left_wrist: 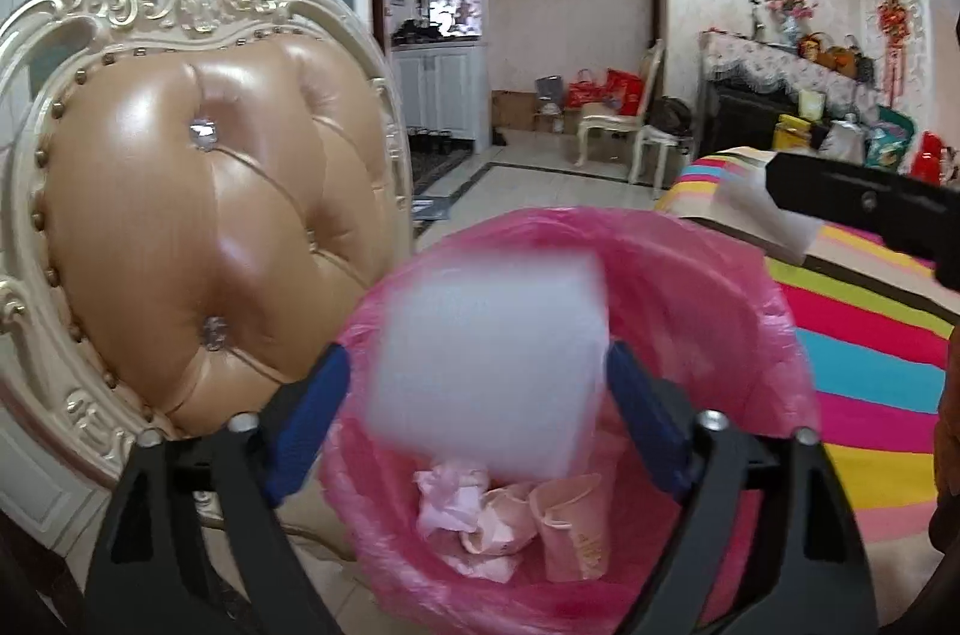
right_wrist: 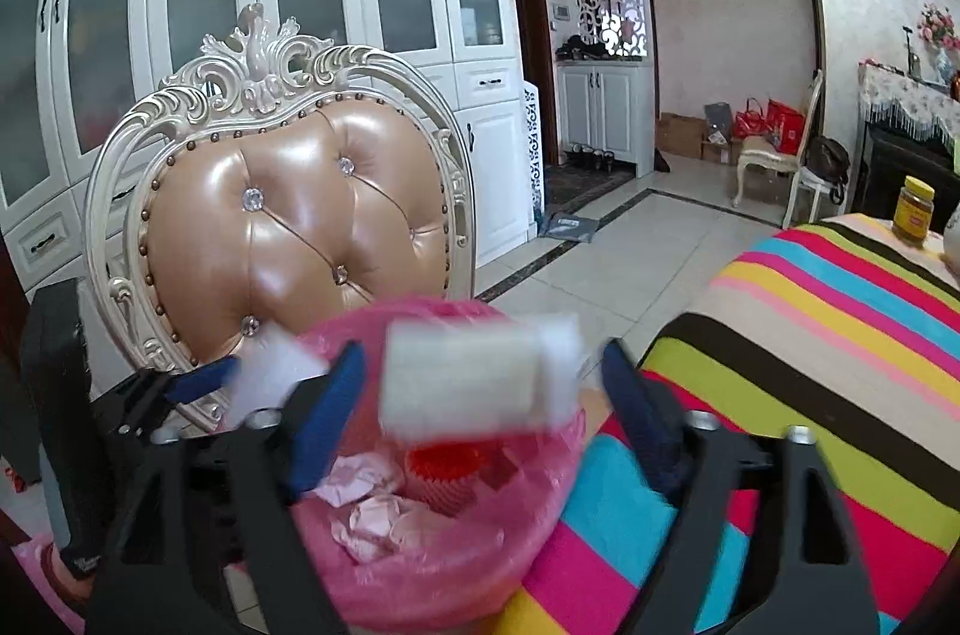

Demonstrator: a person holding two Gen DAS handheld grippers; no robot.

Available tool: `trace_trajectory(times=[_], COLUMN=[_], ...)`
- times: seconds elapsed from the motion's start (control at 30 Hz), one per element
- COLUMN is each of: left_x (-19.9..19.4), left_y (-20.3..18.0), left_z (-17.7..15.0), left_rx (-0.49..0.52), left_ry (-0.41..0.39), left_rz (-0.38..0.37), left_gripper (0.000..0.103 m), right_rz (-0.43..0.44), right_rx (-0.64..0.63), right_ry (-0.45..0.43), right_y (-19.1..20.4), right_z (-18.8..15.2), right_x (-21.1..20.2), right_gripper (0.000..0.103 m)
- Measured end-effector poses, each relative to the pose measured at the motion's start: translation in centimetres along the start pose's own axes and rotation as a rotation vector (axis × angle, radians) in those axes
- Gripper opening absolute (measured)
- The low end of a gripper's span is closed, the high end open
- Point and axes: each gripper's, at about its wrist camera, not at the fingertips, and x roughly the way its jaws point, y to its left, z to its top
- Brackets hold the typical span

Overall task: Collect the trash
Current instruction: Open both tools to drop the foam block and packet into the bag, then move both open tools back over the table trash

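Note:
A trash bin with a pink liner (left_wrist: 750,311) stands beside the striped table; it also shows in the right wrist view (right_wrist: 420,563). It holds crumpled pink paper (left_wrist: 456,509) and a paper cup (left_wrist: 573,521). My left gripper (left_wrist: 480,395) is open over the bin, and a blurred white foam piece (left_wrist: 486,365) hangs between its spread fingers without touching them. My right gripper (right_wrist: 480,389) is open over the bin, with a blurred white foam block (right_wrist: 474,377) between its fingers. In the left wrist view the right gripper (left_wrist: 864,209) shows with white foam (left_wrist: 756,215) at its tip.
An ornate cream chair with a tan leather back (left_wrist: 210,215) stands right behind the bin, also in the right wrist view (right_wrist: 288,221). A table with a striped cloth (right_wrist: 810,335) lies to the right, with a yellow-lidded jar (right_wrist: 913,212) on it. Tiled floor lies beyond.

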Motion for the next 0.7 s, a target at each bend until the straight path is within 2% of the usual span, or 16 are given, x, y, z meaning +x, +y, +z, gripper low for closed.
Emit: trace_trajectory(times=[0.2,0.33,0.5,0.7], left_x=[-0.8,-1.5,-2.9,-4.6], left_y=[0.4,-0.1,-2.1,-6.6], left_z=[-0.3,-0.5,-0.4,-0.7], left_rx=[-0.012,-0.007,0.014,0.085], left_ry=[-0.004,0.0,-0.011,-0.015], left_rz=[0.036,0.04,0.001,-0.074], left_gripper=[0.094,0.097,0.098,0.098], right_rz=[-0.013,-0.057,-0.141,-0.266], right_rx=[0.018,0.013,0.027,0.072], right_ry=[-0.009,-0.017,0.001,0.03], right_y=[-0.7,-1.2,-2.3,-4.8], right_z=[-0.5,-1.3,-3.3,-6.0], right_x=[-1.4,-3.8,-7.2,-11.5], right_gripper=[0.079,0.081,0.083,0.085])
